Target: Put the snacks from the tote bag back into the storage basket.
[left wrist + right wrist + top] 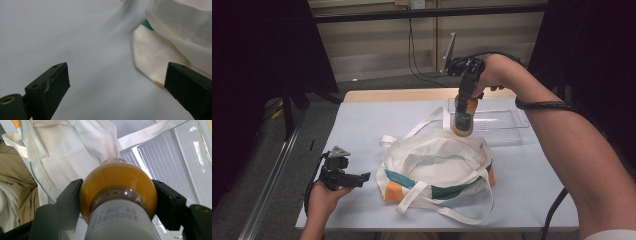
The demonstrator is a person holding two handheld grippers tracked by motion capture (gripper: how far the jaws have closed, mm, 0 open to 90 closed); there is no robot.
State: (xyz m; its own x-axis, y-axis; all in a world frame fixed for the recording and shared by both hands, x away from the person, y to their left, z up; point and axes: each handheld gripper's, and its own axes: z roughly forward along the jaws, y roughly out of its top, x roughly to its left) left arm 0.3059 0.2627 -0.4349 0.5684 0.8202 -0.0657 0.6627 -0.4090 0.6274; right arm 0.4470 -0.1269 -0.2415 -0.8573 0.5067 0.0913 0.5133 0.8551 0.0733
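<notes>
Tabletop (362, 120) first: a pale sheet covers it, and its left half lies bare from the far edge down to the near left corner, which gives the most open room for moving. Next in size, a white tote bag (437, 167) with teal and orange panels slumps in the middle toward the near edge, its mouth turned up and its straps spilling toward the near edge and the far side; likely it lies open like this to take things in or give them up. Behind it, near the far right corner, a clear plastic tray (507, 127) sits empty, just beyond the bag's far rim. Between the two, the right gripper (463, 107) points down and clamps an orange drink bottle (463, 120) by the shoulder under its white cap, holding it upright above the bag's far rim, close to the tray's near wall. Room here is tight, so the bottle must clear both rim and strap. Smallest, the left gripper (354, 178) rests near the near left corner, jaws wide and empty, just beside the bag's left corner.
</notes>
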